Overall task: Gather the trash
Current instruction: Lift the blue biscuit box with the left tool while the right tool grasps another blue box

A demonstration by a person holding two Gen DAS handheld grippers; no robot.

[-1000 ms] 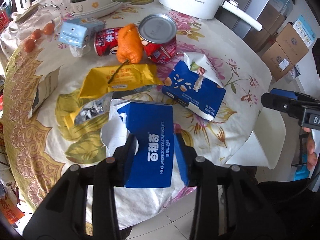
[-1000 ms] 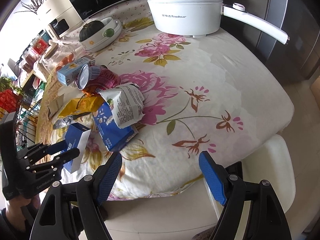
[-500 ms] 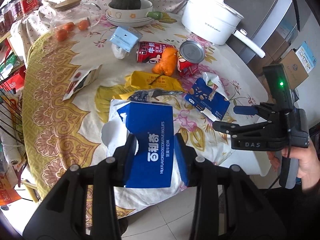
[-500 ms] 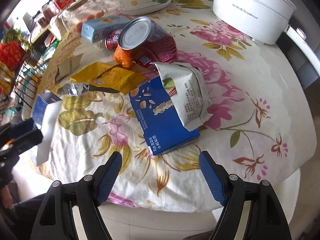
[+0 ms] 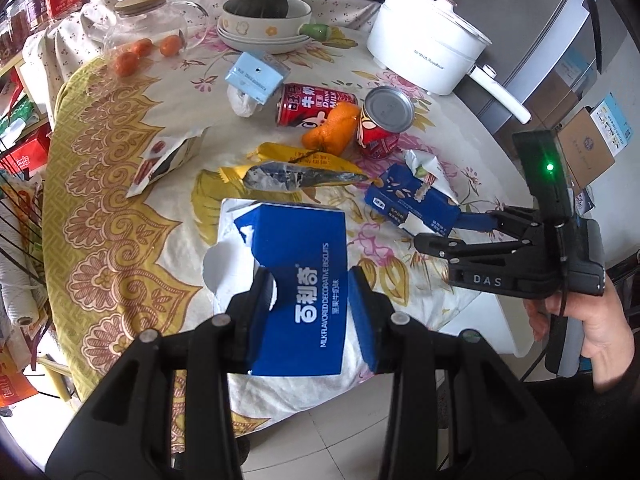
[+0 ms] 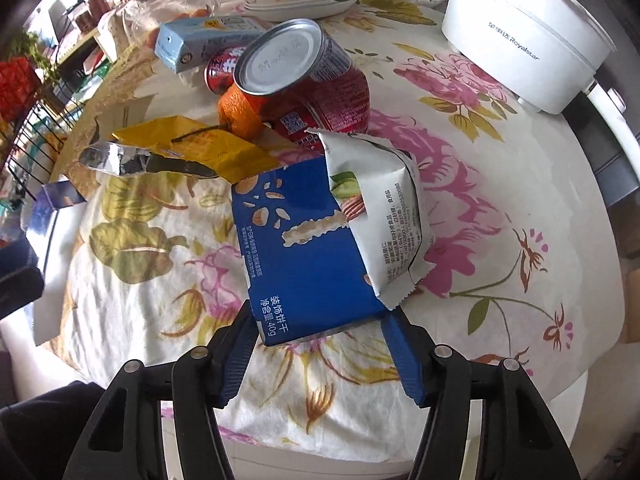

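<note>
Left gripper (image 5: 312,300) holds the torn blue box (image 5: 300,276) clamped between its pads, lifted above the table (image 5: 120,208). Right gripper (image 6: 320,344), a second ago wide open off the table's edge, now straddles the near end of the blue packet (image 6: 304,248), jaws closing, pads at its corners but not clearly pressing. White wrapper (image 6: 380,208) lies on the packet. Beyond: yellow wrapper (image 6: 200,148), orange (image 6: 240,116), tin (image 6: 304,76), can (image 5: 316,104), carton (image 6: 200,40), all still uncollected; a second pick begins

Left tool (image 5: 310,300) clamped; right tool (image 6: 320,344) closing.
</note>
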